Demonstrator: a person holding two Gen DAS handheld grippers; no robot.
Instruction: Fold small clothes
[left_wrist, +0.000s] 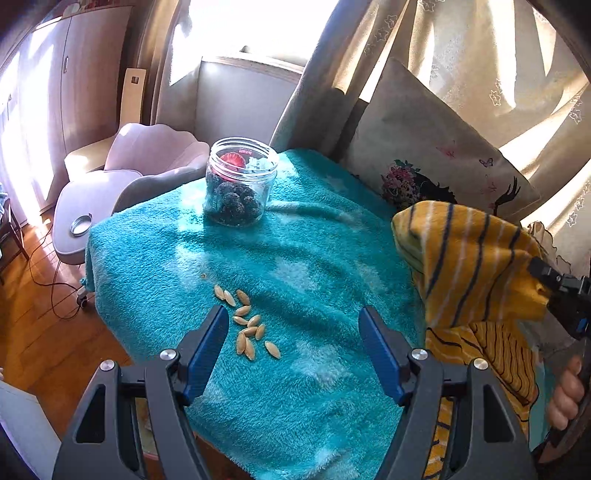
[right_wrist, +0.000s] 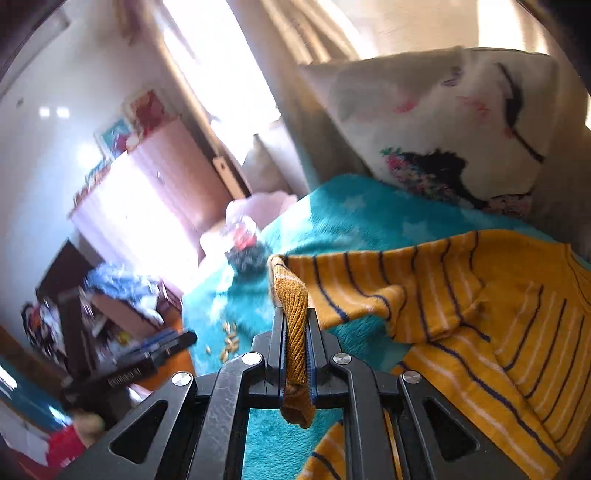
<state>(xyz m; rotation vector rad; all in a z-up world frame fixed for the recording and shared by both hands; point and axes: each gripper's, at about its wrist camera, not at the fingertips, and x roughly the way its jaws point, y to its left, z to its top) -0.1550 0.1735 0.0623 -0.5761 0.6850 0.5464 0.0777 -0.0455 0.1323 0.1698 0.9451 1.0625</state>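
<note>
Fluffy teal blanket (left_wrist: 295, 258); ribbed knit striped sweater (right_wrist: 480, 295).

Strong daylight floods in from the window (left_wrist: 243, 26) at twelve o'clock, blowing it out to white glare. Sun patches and soft shadows stripe the curtain (left_wrist: 498, 74). The right wrist view is motion-blurred, worst toward nine o'clock. Fisheye bending darkens all corners.

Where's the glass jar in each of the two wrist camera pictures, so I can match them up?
Left wrist view: the glass jar stands upper centre, at the far edge of the teal blanket, beyond the scattered seeds.
Right wrist view: the glass jar is blurred, left of centre, just left of the striped yellow garment.
Shared landmark: the printed cushion behind the blanket.
</note>
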